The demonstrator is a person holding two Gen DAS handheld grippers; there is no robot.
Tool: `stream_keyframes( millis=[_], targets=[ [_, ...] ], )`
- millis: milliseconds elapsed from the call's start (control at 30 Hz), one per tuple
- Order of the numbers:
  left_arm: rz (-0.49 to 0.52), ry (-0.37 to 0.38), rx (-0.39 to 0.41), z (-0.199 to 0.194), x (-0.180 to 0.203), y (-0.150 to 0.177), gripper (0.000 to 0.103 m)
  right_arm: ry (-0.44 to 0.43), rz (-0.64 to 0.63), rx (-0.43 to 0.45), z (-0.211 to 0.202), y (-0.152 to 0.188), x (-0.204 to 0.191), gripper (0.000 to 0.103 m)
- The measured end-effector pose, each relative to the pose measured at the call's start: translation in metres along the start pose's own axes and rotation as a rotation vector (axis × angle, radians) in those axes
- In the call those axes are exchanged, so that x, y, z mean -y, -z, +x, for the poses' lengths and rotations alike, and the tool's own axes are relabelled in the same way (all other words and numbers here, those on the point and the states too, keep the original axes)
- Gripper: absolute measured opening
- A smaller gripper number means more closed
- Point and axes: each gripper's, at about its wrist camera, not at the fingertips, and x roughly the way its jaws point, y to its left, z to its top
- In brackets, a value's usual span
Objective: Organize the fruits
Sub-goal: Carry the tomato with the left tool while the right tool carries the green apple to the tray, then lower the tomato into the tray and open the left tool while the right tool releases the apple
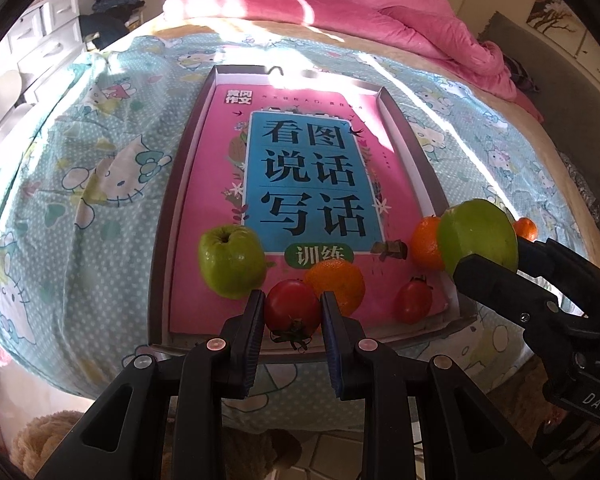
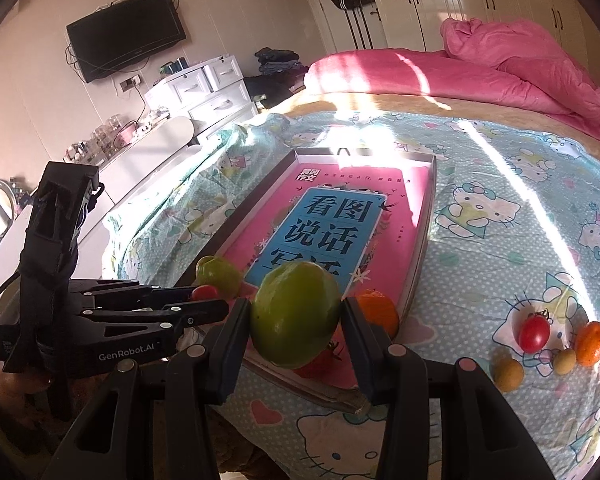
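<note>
A shallow tray (image 1: 162, 216) lined with a pink book lies on the bed. My left gripper (image 1: 293, 310) is shut on a red tomato (image 1: 291, 308) at the tray's near edge. A green apple (image 1: 232, 260), an orange (image 1: 338, 280), a second tomato (image 1: 414, 300) and another orange (image 1: 426, 242) rest on the book. My right gripper (image 2: 296, 320) is shut on a second green apple (image 2: 294, 314), held above the tray's near right corner; it shows in the left wrist view (image 1: 478, 236) too.
On the Hello Kitty sheet right of the tray lie a tomato (image 2: 534, 332), an orange fruit (image 2: 591, 343) and two small yellow fruits (image 2: 509, 374). A pink duvet (image 2: 500, 68) is heaped at the bed's far end. White drawers (image 2: 208, 88) stand at the left.
</note>
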Motion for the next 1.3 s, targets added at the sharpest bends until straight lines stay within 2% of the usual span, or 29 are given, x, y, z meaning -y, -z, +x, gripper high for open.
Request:
stream_keyframes(
  millis=[267, 467, 767, 1233, 1300],
  targets=[
    [-0.022, 0.01, -0.01, 0.01, -0.007, -0.004, 0.028, 0.028, -0.048, -0.032, 0.026, -0.007, -0.006, 0.046],
    [-0.047, -0.014, -0.009, 0.013, -0.016, -0.009, 0.029, 0.06, -0.059, -0.082, 0.05, -0.014, -0.004, 0.046],
    [-0.097, -0.021, -0.051, 0.026, -0.029, -0.011, 0.03, 0.082, -0.08, -0.137, 0.074, -0.017, -0.002, 0.046],
    [-0.09, -0.031, -0.054, 0.03, -0.028, -0.013, 0.03, 0.087, -0.173, -0.141, 0.081, -0.014, -0.017, 0.046],
    [-0.091, -0.03, -0.053, 0.03, -0.028, -0.013, 0.03, 0.082, -0.153, -0.151, 0.082, -0.015, -0.013, 0.047]
  ],
)
